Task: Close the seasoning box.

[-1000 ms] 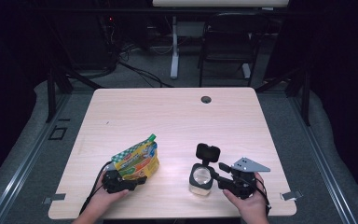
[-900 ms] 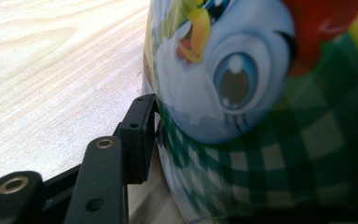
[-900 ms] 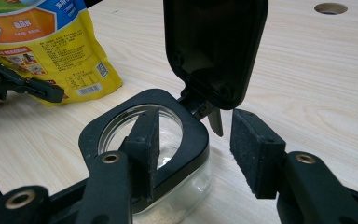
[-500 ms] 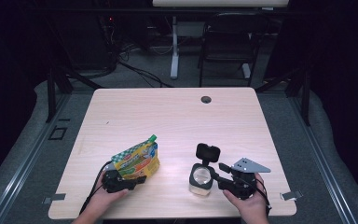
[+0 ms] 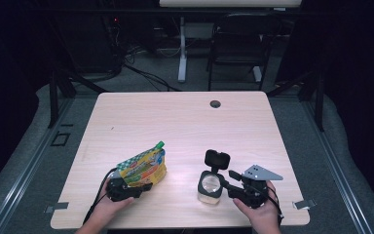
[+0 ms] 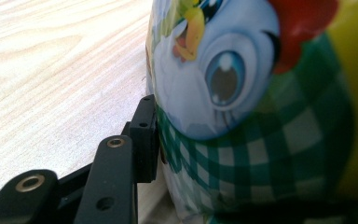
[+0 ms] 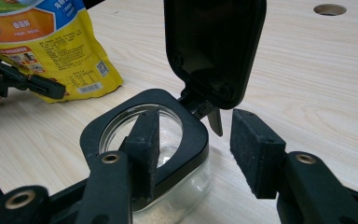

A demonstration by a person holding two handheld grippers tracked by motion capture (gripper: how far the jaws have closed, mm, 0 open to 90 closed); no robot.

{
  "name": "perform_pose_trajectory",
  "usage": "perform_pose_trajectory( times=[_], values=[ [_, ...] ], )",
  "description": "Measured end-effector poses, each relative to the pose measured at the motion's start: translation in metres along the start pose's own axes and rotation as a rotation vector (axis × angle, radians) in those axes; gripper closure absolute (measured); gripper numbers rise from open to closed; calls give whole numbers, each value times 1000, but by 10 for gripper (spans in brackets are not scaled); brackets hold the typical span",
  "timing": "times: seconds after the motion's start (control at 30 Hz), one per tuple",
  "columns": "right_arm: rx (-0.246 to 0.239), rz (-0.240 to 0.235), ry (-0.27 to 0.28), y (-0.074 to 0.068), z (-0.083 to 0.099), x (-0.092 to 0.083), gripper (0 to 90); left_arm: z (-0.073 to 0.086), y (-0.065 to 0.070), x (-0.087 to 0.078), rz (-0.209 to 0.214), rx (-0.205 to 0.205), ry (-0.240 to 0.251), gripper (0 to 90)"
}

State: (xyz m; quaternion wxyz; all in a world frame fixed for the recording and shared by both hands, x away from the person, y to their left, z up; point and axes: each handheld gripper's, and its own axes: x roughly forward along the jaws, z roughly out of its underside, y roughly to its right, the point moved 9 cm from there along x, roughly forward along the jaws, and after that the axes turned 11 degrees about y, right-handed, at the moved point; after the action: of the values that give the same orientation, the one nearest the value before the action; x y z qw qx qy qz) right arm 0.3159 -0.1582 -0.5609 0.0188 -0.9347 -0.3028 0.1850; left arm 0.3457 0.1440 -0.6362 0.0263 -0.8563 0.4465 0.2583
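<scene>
My left gripper [image 5: 139, 185] just closed in, pinching the snack pouch [image 5: 143, 167] near the table's [image 5: 175, 122] front-left edge. My right gripper [image 5: 226, 185] straddles the glass jar's [image 5: 209, 187] black rim near the front edge, flip lid [image 5: 217, 160] up, jaws spread, outer pad not touching.

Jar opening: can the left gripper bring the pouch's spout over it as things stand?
Probably yes. The jar has its lid flipped up, the left gripper has been closing on the pouch, and bare table lies between.
</scene>
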Motion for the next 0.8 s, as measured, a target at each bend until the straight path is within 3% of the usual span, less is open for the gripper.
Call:
perform_pose_trajectory(
  times=[0.17,0.43,0.47,0.53,0.8],
  values=[
    [0,0,3,-1,0,0,527,-3,1,-2,0,-9,11,583],
    [-7,-4,2,-1,0,0,524,-10,1,-8,-24,22,26,584],
    [-9,-3,3,-1,0,0,524,-11,0,-9,-33,45,23,584],
    [-20,-1,3,-1,-1,0,523,-13,3,-10,-34,36,36,584],
    [-64,6,54,-2,-7,-2,529,-24,4,-17,-83,106,47,584]
  ],
)
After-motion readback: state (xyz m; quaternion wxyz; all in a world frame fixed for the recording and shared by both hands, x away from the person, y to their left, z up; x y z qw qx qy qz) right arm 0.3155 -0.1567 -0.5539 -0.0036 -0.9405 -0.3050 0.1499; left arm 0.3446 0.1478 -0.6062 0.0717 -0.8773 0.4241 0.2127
